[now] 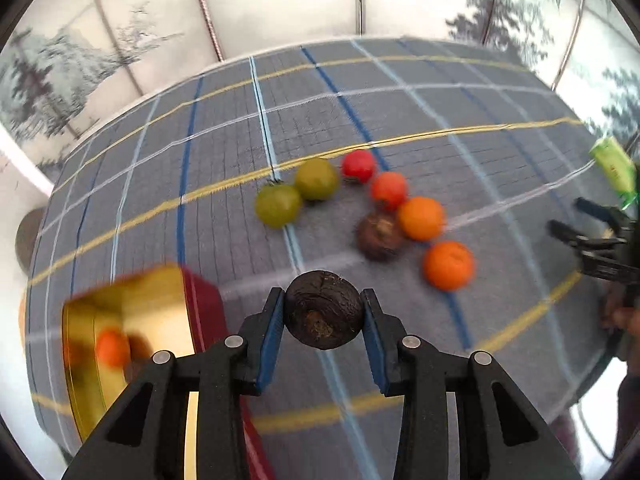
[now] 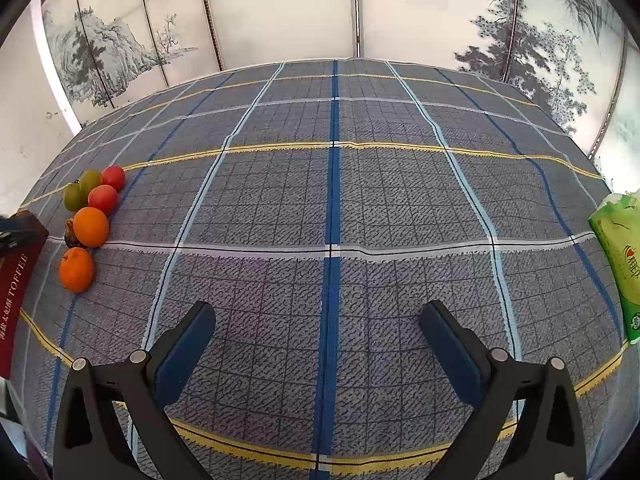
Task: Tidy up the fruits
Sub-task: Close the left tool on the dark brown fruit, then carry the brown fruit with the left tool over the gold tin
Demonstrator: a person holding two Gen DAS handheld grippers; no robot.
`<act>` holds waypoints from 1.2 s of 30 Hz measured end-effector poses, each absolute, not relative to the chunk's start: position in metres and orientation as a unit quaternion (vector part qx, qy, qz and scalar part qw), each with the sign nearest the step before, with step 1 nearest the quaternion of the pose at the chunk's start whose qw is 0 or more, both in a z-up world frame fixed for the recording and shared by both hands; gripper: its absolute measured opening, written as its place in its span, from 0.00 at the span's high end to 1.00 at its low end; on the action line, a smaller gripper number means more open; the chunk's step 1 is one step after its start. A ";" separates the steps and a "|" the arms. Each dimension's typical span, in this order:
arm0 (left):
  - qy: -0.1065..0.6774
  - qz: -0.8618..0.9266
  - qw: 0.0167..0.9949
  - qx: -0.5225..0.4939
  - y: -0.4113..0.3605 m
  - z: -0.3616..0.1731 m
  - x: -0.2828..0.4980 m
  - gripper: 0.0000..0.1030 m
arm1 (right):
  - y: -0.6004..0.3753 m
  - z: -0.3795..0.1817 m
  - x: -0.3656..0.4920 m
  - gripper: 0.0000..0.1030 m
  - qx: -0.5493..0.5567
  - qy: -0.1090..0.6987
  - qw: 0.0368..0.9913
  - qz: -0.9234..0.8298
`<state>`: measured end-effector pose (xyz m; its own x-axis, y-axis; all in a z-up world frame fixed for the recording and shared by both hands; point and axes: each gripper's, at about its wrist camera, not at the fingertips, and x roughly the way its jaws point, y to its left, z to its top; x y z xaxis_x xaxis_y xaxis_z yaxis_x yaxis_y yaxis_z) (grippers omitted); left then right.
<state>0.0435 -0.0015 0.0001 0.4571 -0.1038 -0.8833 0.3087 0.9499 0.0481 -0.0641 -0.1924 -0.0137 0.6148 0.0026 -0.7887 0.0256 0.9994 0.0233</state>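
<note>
My left gripper [image 1: 323, 314] is shut on a dark brown round fruit [image 1: 323, 308], both blue pads pressing its sides. Beyond it on the plaid cloth lie two green fruits [image 1: 296, 192], two red fruits [image 1: 374, 178], two oranges [image 1: 434, 240] and another dark brown fruit [image 1: 378, 236]. A gold-lined red box [image 1: 132, 332] sits lower left with an orange inside. The right wrist view shows my right gripper [image 2: 318, 328] open over bare cloth, with the same fruit cluster [image 2: 90, 216] far to its left.
A red toffee box lid [image 2: 16, 280] lies at the left edge in the right wrist view. A green packet [image 2: 618, 256] rests at the table's right edge. A painted folding screen [image 2: 280, 8] stands behind the round table [image 2: 332, 200].
</note>
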 end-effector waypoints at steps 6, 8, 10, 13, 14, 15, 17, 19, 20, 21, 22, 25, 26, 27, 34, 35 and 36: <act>0.481 -0.100 0.866 0.097 -0.007 0.020 -0.020 0.62 | -0.184 -0.017 -0.061 0.01 -0.008 0.448 0.894 -0.019; 0.483 -0.097 0.865 0.099 -0.007 0.022 -0.031 0.62 | -0.183 -0.017 -0.061 0.01 -0.012 0.449 0.893 -0.021; 0.483 -0.095 0.866 0.090 -0.003 0.023 -0.041 0.62 | -0.183 -0.017 -0.061 0.01 -0.012 0.449 0.893 -0.021; 0.481 -0.088 0.868 0.084 0.005 0.023 -0.057 0.62 | -0.183 -0.017 -0.061 0.01 -0.013 0.449 0.893 -0.022; 0.480 -0.085 0.869 0.086 0.006 0.023 -0.061 0.62 | -0.184 -0.017 -0.062 0.01 -0.013 0.449 0.893 -0.022; 0.478 -0.082 0.870 0.087 0.005 0.022 -0.064 0.62 | -0.184 -0.017 -0.062 0.01 -0.013 0.449 0.893 -0.022; 0.476 -0.081 0.872 0.086 0.008 0.023 -0.071 0.62 | -0.184 -0.017 -0.061 0.01 -0.013 0.449 0.893 -0.022; 0.471 -0.076 0.874 0.087 0.011 0.024 -0.077 0.62 | -0.184 -0.018 -0.061 0.00 -0.014 0.450 0.893 -0.022; 0.471 -0.074 0.875 0.087 0.013 0.024 -0.079 0.62 | -0.183 -0.018 -0.061 0.00 -0.014 0.451 0.892 -0.022; 0.472 -0.075 0.875 0.084 0.015 0.025 -0.081 0.62 | -0.183 -0.018 -0.061 0.00 -0.014 0.452 0.892 -0.022; 0.472 -0.077 0.875 0.081 0.016 0.025 -0.083 0.62 | -0.183 -0.018 -0.061 0.00 -0.014 0.452 0.892 -0.021; 0.467 -0.075 0.878 0.078 0.021 0.029 -0.087 0.62 | -0.183 -0.018 -0.061 0.00 -0.014 0.451 0.892 -0.023; 0.465 -0.075 0.879 0.077 0.023 0.030 -0.089 0.62 | -0.183 -0.018 -0.061 0.00 -0.014 0.450 0.893 -0.024; 0.462 -0.074 0.881 0.076 0.025 0.032 -0.090 0.62 | -0.183 -0.018 -0.061 0.00 -0.014 0.450 0.893 -0.025; 0.444 -0.040 0.893 0.054 0.056 0.039 -0.093 0.62 | -0.183 -0.018 -0.063 0.00 -0.014 0.449 0.893 -0.026; 0.444 -0.034 0.894 0.052 0.061 0.039 -0.092 0.62 | -0.183 -0.018 -0.063 0.00 -0.014 0.449 0.893 -0.028; 0.444 -0.026 0.894 0.049 0.068 0.038 -0.091 0.62 | -0.183 -0.018 -0.063 0.00 -0.013 0.449 0.893 -0.029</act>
